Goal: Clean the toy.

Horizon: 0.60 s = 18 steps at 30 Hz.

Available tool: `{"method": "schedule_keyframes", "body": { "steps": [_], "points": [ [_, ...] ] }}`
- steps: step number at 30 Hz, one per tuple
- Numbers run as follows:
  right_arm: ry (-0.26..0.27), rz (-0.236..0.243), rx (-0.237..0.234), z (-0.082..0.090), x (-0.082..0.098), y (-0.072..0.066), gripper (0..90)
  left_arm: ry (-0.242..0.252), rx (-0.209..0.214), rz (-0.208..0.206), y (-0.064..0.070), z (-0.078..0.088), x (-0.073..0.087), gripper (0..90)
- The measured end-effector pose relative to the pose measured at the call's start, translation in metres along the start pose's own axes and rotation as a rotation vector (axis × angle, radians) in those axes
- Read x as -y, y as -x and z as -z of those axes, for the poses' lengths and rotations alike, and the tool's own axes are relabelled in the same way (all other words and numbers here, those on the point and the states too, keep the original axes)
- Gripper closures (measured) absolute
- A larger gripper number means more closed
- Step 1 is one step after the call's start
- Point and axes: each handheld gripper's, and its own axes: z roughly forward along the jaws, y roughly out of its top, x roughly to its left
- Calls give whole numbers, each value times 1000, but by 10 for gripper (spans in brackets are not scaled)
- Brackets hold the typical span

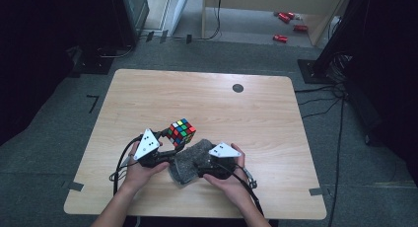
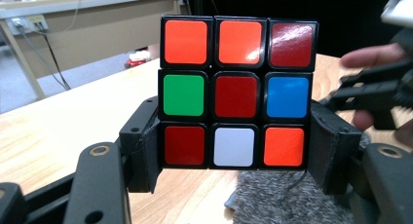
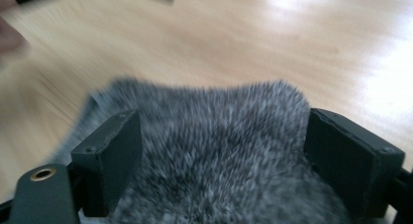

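Note:
A scrambled Rubik's cube (image 1: 181,132) is held just above the wooden table (image 1: 256,123) with my left gripper (image 1: 172,139) shut on its lower layer. In the left gripper view the cube (image 2: 236,92) shows a face of orange, red, green, blue and white stickers, and both pads press its sides. A grey fuzzy cloth (image 1: 191,157) lies on the table just right of the cube. My right gripper (image 1: 198,163) is low over the cloth. In the right gripper view its jaws stand wide on either side of the cloth (image 3: 219,136).
A small black round mark (image 1: 238,88) sits near the table's far edge. Red objects (image 1: 286,27) lie on the floor beyond the table. Cables (image 1: 340,103) run along the floor at the right. The table's far half is bare wood.

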Motion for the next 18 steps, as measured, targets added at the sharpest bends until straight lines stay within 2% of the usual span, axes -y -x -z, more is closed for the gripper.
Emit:
{"method": "schedule_keyframes", "body": {
  "steps": [6, 13, 15, 16, 18],
  "points": [
    [-94, 46, 22, -15, 8, -9, 128, -16, -17, 21, -3, 0, 0, 350],
    [-136, 23, 21, -17, 9, -6, 154, -17, -6, 51, -5, 1, 0, 350],
    [-133, 23, 14, -16, 10, -6, 223, -21, 8, 59, -5, 1, 0, 350],
    [-126, 23, 11, -14, 11, -6, 294, -24, 15, 61, -5, 1, 0, 351],
    [-105, 21, 2, -10, 13, -4, 515, -26, 29, 72, -5, 0, 0, 350]
  ]
}}
